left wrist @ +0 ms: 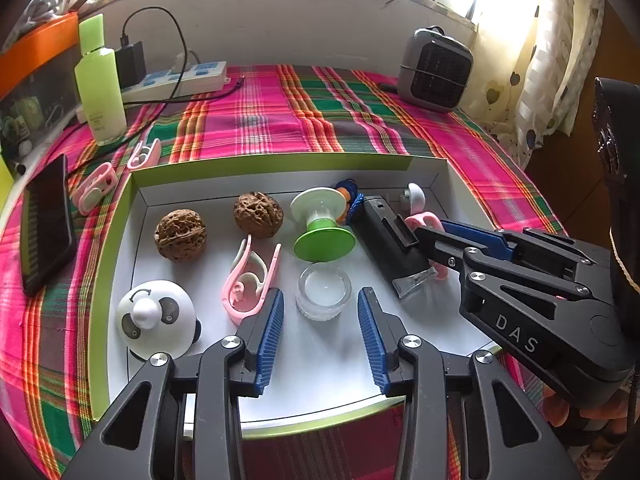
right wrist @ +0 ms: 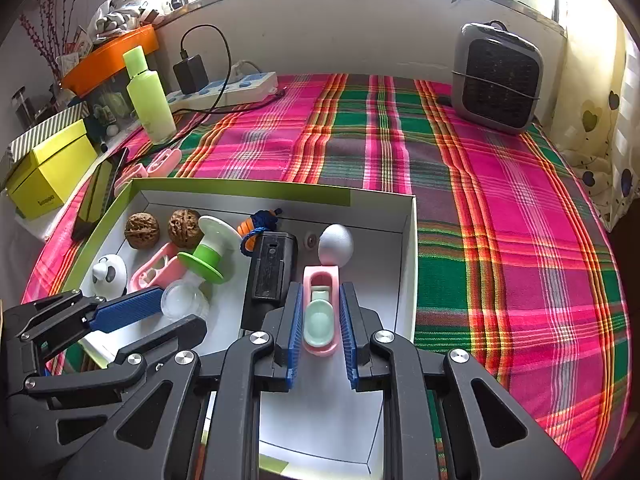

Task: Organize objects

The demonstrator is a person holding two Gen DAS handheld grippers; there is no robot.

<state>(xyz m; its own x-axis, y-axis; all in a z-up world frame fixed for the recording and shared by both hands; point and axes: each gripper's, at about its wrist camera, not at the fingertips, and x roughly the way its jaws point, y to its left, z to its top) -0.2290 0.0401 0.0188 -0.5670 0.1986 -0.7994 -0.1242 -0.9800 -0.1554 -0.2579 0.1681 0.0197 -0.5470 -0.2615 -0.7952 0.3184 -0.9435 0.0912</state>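
A white tray with a green rim (left wrist: 120, 216) (right wrist: 406, 264) holds two walnuts (left wrist: 181, 235), a pink clip (left wrist: 248, 280), a panda timer (left wrist: 156, 320), a green-and-white spool (left wrist: 322, 226), a clear glass jar (left wrist: 323, 290) and a black device (left wrist: 394, 240). My left gripper (left wrist: 320, 312) is open, its fingers on either side of the jar, not touching. My right gripper (right wrist: 320, 312) has its pads against a pink clip with a mint pad (right wrist: 320, 312), inside the tray beside the black device (right wrist: 272, 268). A white egg-shaped object (right wrist: 337, 245) lies just beyond.
Two more pink clips (left wrist: 96, 184) and a phone (left wrist: 46, 220) lie left of the tray on the plaid cloth (right wrist: 500, 220). A green bottle (left wrist: 100, 80), a power strip (left wrist: 180, 78) and a small heater (right wrist: 498, 76) stand at the back. A yellow box (right wrist: 48, 176) sits far left.
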